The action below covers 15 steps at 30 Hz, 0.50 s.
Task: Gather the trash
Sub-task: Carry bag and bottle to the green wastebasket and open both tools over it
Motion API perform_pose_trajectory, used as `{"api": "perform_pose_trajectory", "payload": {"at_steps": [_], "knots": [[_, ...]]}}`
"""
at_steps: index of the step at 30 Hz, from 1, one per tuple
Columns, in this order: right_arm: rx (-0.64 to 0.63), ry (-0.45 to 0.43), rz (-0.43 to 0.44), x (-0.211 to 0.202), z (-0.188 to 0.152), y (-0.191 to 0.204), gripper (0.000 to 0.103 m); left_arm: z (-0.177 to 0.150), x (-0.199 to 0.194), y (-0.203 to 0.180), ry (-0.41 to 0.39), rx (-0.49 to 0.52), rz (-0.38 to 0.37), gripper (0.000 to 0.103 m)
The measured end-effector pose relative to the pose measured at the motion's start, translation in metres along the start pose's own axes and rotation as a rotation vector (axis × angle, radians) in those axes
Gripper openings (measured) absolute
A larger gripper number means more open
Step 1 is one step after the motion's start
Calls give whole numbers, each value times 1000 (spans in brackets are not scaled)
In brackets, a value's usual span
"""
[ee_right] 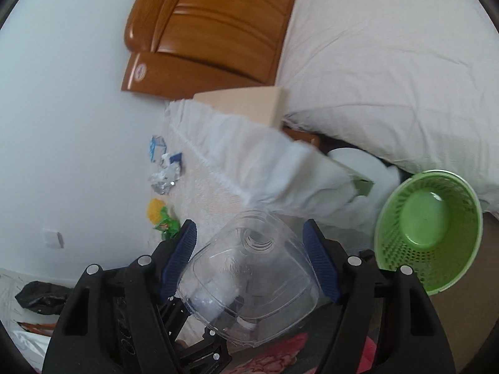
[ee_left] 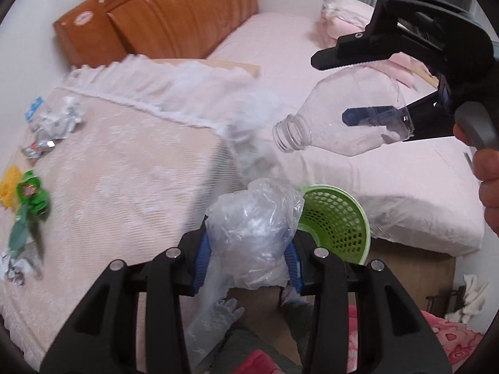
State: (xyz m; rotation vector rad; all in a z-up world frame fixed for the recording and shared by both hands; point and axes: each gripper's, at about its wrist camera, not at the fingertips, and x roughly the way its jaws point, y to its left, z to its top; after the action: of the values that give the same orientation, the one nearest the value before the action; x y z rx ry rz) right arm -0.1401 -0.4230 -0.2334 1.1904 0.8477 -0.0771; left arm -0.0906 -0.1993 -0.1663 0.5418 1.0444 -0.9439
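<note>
Left wrist view: the left gripper (ee_left: 248, 257) jaws are nearly closed, clamping a crumpled clear plastic bag (ee_left: 254, 233) above the green basket (ee_left: 338, 218). The right gripper (ee_right: 251, 263) jaws, half open, pinch a clear, unlabelled bottle (ee_right: 249, 283). No writing is readable on the wrappers (ee_left: 51, 124).

Two wrist views, both angled down from close above the bedside.
Each looks along its own jaws; both share the green basket (ee_left: 338, 218) (ee_right: 427, 227), wooden headboard (ee_left: 174, 15) (ee_right: 212, 31) and bed (ee_left: 389, 171) (ee_right: 389, 62).
</note>
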Motion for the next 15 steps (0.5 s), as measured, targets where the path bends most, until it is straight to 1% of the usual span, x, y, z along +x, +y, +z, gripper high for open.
{"api": "perform_pose_trajectory", "payload": {"at_steps": [2, 4, 6, 9, 11, 13, 15], "knots": [[45, -22, -36, -23, -2, -34, 71, 3, 30, -28, 64, 34, -66, 40], [92, -34, -74, -39, -5, -65, 71, 3, 61, -54, 123, 60, -109, 40], [152, -40, -99, -52, -7, -98, 71, 0, 94, -77, 179, 86, -125, 40], [199, -41, -130, -66, -13, -131, 71, -7, 132, -102, 242, 114, -131, 41], [220, -42, -142, -76, -16, -151, 71, -11, 147, -114, 271, 128, -142, 48], [234, -43, -150, -81, -17, -164, 71, -14, 153, -123, 284, 126, -145, 73], [243, -40, -152, -83, -18, -174, 71, -14, 153, -126, 273, 119, -145, 82]]}}
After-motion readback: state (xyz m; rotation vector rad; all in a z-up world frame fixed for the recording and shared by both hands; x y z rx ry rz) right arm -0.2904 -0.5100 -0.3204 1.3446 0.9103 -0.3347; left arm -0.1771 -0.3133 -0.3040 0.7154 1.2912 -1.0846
